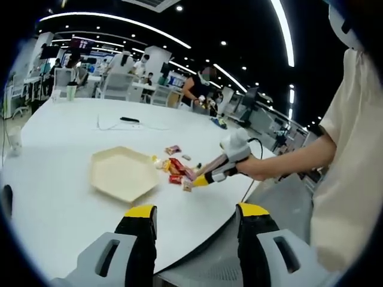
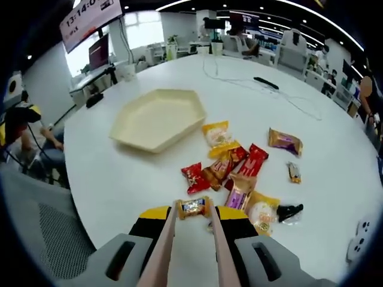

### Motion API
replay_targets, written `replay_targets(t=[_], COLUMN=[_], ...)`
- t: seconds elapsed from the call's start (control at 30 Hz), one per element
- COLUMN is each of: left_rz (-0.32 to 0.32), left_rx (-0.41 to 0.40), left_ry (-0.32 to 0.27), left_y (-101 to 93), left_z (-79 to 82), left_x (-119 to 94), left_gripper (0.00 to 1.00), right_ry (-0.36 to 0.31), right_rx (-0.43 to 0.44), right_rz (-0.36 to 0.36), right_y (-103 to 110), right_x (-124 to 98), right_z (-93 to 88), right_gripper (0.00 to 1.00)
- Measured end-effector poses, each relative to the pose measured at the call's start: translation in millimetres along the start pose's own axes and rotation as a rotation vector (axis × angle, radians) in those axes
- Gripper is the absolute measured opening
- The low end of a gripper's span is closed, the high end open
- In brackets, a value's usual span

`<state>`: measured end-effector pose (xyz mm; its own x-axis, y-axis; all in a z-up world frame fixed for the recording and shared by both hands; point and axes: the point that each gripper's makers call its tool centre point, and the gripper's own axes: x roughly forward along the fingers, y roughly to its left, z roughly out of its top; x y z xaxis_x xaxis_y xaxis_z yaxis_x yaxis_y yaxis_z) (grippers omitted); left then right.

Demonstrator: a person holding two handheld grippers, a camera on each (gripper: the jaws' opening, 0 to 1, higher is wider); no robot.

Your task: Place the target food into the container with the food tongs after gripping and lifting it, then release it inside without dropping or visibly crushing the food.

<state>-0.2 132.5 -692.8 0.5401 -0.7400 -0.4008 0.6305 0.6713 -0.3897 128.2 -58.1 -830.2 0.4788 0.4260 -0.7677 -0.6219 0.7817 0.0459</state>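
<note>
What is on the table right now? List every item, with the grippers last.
Tray: one, cream, hexagonal, nothing in it, on the white table.
Loose snack packets: about nine, red, yellow, orange, brown and purple, clustered beside the tray.
Held snack packet: one, orange, pinched between the tong tips, just above the table.
Food tongs: one pair, pinkish, clamped in the right gripper.
Cable: one, thin, on the far side of the table.
Dark flat object: one, black, near the cable.
Left gripper: grey with yellow tips, open, over the table edge.
Right gripper: grey with yellow tips, shut on the tongs.
</note>
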Motion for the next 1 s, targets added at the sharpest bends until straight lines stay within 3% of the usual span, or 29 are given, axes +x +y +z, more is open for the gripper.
replay_targets(t=[0.33, 0.73, 1.0], left_rz=[0.047, 0.050, 0.046], left_rx=[0.014, -0.012, -0.014], left_ry=[0.013, 0.020, 0.004], left_y=[10.7, 11.9, 10.9], left_z=[-6.2, -12.6, -9.9], left_x=[-3.8, -5.4, -6.4], left_gripper=[0.56, 0.57, 0.55], right_ry=[0.017, 0.046, 0.030], right_rx=[-0.017, -0.046, -0.044], right_rz=[0.003, -0.009, -0.017], right_y=[1.7, 3.8, 3.6], right_x=[7.1, 11.9, 14.0], right_z=[-2.7, -5.7, -6.0], right_gripper=[0.28, 0.27, 0.27])
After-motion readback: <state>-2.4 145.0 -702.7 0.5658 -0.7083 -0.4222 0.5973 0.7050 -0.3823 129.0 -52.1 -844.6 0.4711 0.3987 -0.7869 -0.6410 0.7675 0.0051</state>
